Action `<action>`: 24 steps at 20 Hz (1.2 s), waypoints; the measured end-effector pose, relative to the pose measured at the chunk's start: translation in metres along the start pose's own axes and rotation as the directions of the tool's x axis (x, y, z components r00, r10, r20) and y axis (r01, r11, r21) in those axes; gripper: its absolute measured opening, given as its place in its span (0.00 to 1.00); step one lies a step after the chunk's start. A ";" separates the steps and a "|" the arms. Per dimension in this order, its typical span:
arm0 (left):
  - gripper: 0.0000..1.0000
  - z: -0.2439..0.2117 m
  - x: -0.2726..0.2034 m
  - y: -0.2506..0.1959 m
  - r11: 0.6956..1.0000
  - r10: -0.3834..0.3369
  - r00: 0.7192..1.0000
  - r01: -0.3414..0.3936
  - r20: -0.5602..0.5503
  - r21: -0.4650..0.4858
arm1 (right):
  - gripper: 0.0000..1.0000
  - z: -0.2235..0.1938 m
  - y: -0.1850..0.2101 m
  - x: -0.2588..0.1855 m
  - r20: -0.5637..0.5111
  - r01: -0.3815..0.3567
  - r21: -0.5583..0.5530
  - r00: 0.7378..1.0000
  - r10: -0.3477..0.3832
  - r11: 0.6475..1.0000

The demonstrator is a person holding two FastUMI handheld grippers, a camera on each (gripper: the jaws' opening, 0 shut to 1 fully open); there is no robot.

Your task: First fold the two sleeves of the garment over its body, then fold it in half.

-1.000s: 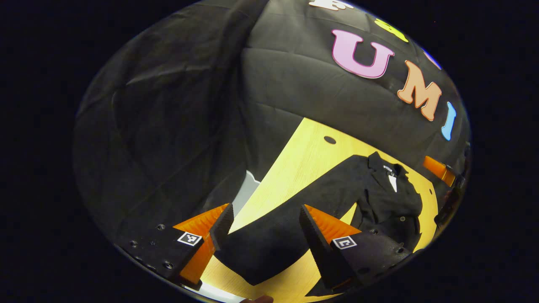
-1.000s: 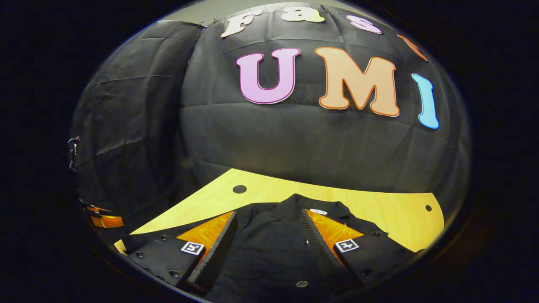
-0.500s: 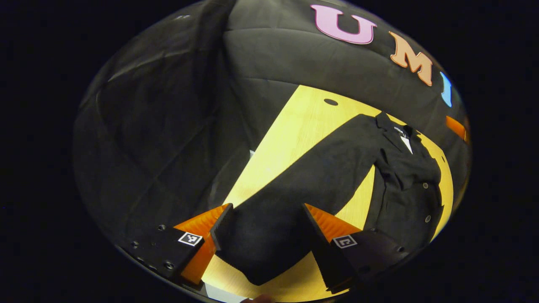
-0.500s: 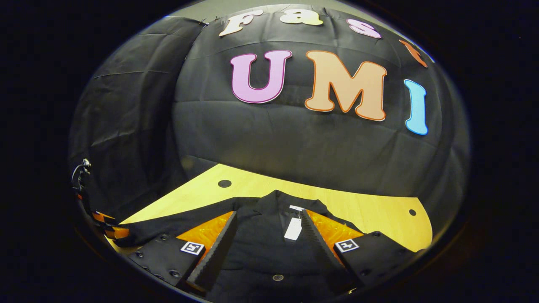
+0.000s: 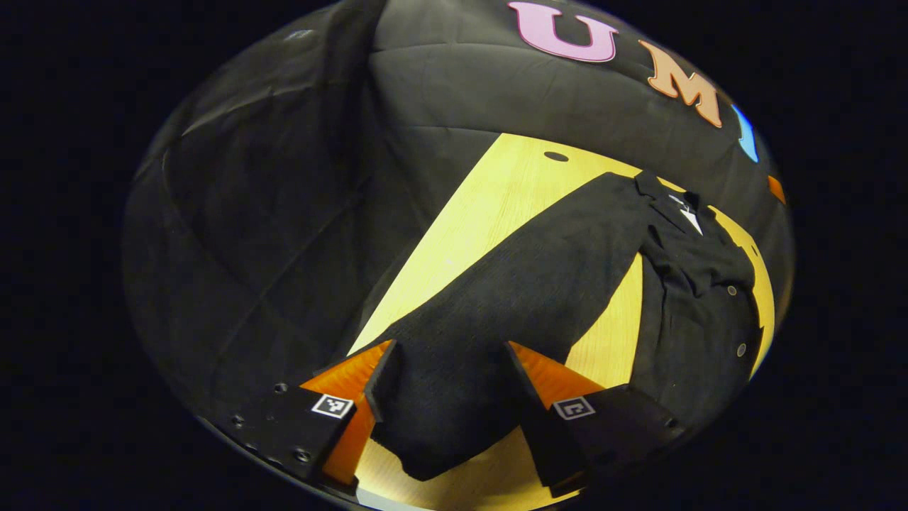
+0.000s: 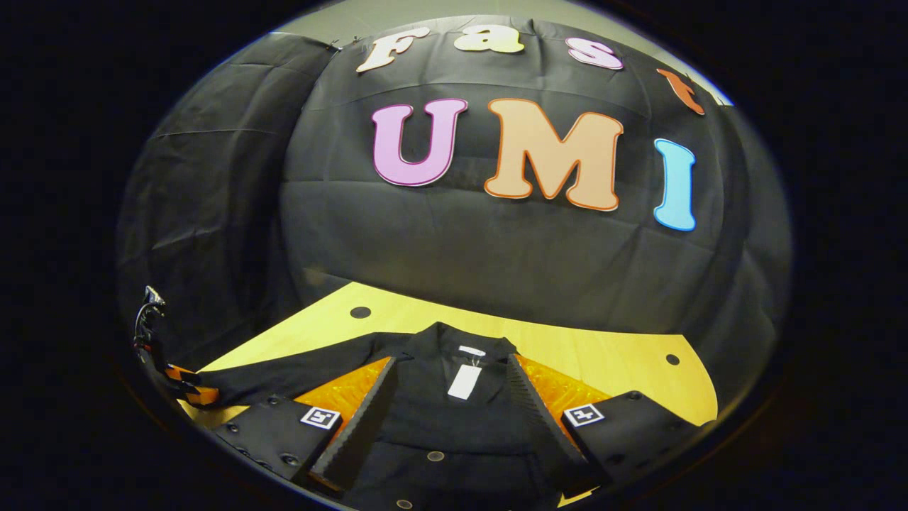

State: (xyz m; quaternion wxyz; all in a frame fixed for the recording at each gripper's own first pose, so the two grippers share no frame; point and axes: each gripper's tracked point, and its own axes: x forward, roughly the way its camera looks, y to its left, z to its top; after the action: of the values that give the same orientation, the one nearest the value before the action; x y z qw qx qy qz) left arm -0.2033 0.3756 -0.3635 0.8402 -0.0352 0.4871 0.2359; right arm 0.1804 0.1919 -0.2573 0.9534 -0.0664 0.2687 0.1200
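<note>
Lying flat on the wooden table (image 5: 496, 206), the black buttoned shirt (image 6: 454, 426) has one sleeve (image 5: 525, 284) stretched out. The left gripper (image 5: 447, 397) has its jaws spread around the cuff; the right gripper (image 6: 447, 419) hovers over the collar, jaws spread.

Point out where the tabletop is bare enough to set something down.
Bare table lies between the outstretched sleeve and the booth wall, and in the wedge between sleeve and garment body. More bare wood lies behind the collar. The middle is crowded with fabric.

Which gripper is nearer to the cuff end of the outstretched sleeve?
Left. The left gripper straddles the sleeve's cuff end with open fingers. The right gripper hangs over the garment's collar area, away from that cuff.
</note>
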 end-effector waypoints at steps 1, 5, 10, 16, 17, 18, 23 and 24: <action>0.67 0.002 0.002 -0.011 1.000 -0.011 1.000 0.010 0.019 0.013 | 0.98 0.000 -0.006 -0.006 0.004 0.005 0.006 1.000 -0.005 1.000; 0.02 0.004 0.005 -0.020 0.999 0.013 0.999 -0.015 0.044 0.041 | 0.98 -0.001 -0.024 -0.023 0.015 0.022 0.002 1.000 -0.022 1.000; 0.00 0.033 -0.010 -0.029 1.000 0.007 0.994 -0.009 0.105 0.017 | 0.98 -0.007 -0.053 -0.047 0.022 0.057 0.011 0.998 -0.057 0.998; 0.00 0.091 -0.028 -0.048 0.999 -0.014 0.978 0.006 0.206 0.042 | 0.98 -0.019 -0.076 -0.064 0.029 0.073 0.047 0.997 -0.074 0.996; 0.00 0.100 -0.031 -0.055 0.998 -0.025 0.975 0.013 0.222 0.056 | 0.98 -0.022 -0.078 -0.066 0.028 0.070 0.047 0.997 -0.072 0.996; 0.00 0.108 -0.035 -0.062 0.997 -0.035 0.971 0.019 0.237 0.072 | 0.98 -0.024 -0.081 -0.069 0.028 0.070 0.046 0.997 -0.071 0.996; 0.00 0.158 -0.055 -0.117 0.985 -0.130 0.938 0.084 0.320 0.151 | 0.98 -0.038 -0.105 -0.081 0.024 0.084 0.087 0.996 -0.086 0.993; 0.00 0.168 -0.059 -0.128 0.981 -0.148 0.931 0.095 0.334 0.168 | 0.98 -0.039 -0.108 -0.083 0.023 0.089 0.100 0.996 -0.091 0.991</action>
State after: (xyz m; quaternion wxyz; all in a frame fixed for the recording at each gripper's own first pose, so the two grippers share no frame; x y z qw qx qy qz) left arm -0.0383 0.2891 -0.2485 0.9257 0.0394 0.3456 0.1487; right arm 0.1205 0.0641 -0.2398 0.9636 -0.0294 0.2579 0.0643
